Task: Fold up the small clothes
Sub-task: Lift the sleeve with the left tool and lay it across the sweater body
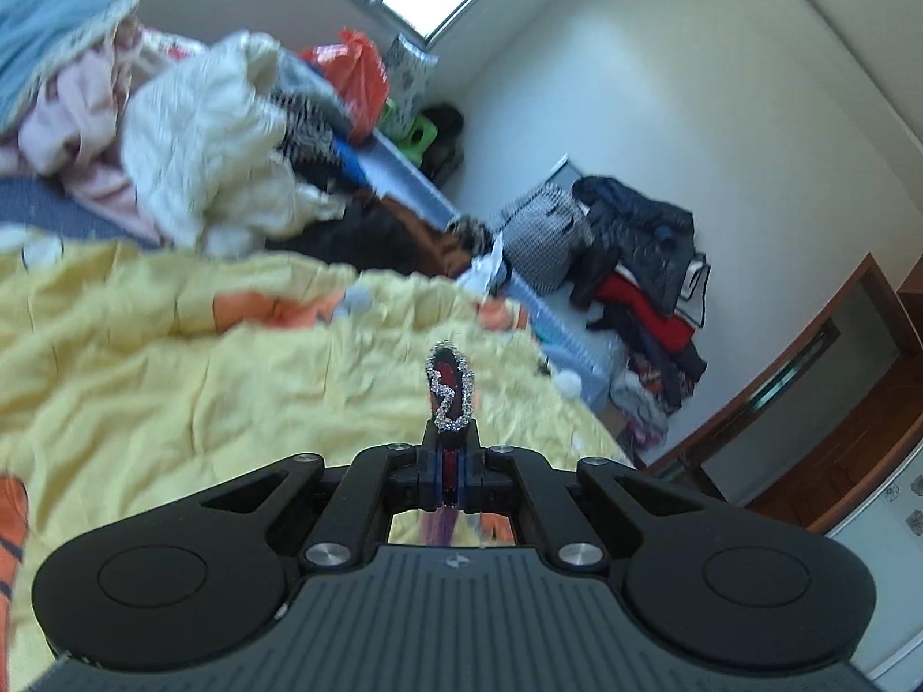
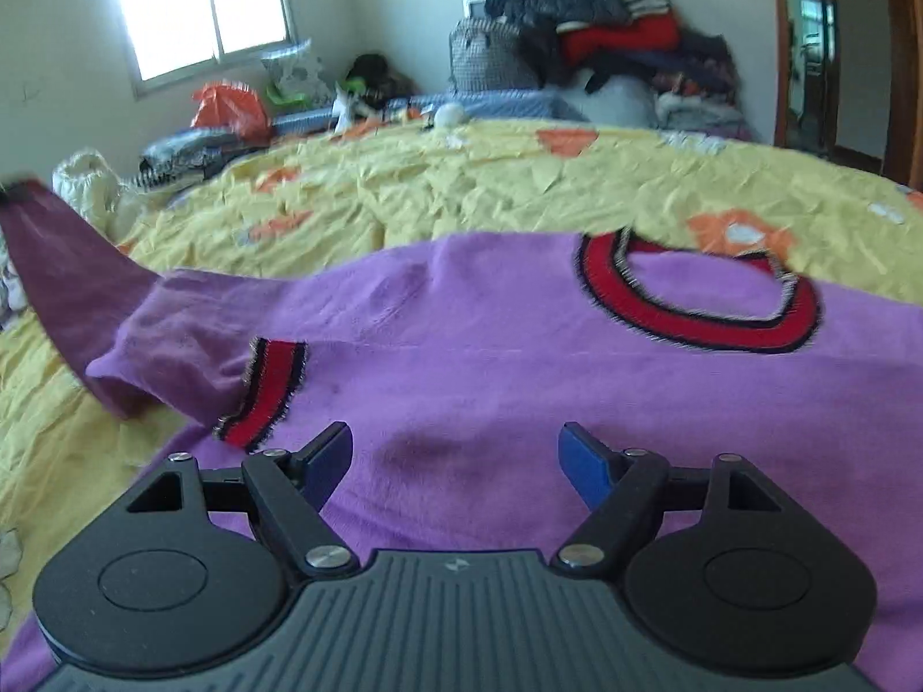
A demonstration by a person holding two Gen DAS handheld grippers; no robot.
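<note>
Holding a red, black-edged sleeve cuff [image 1: 450,398] with glittery trim, my left hand-held gripper [image 1: 450,461] has its jaws pressed together on the fabric, the cuff standing up past the fingertips and a strip of purple cloth showing below them. Item two: my right hand-held gripper [image 2: 456,461], jaws well apart, blue pads [image 2: 582,461] hovering over the chest of the purple sweater [image 2: 490,357], nothing between them. The sweater lies spread flat on the near part of the bed, its red-and-black collar [image 2: 698,294] toward the far right; one sleeve is folded across the body with its striped cuff [image 2: 265,392] just left of the right gripper, and the other sleeve [image 2: 63,265] rises taut toward the upper left edge of the right wrist view. Bedding: yellow quilt [image 2: 490,184] with orange flowers, wrinkled. Far left: heap of cream and pink clothes [image 1: 190,144] and an orange plastic bag [image 2: 231,106]. Far right: stack of dark and red garments [image 2: 606,17] against the wall. Window [image 2: 202,6] bright at the far left.
</note>
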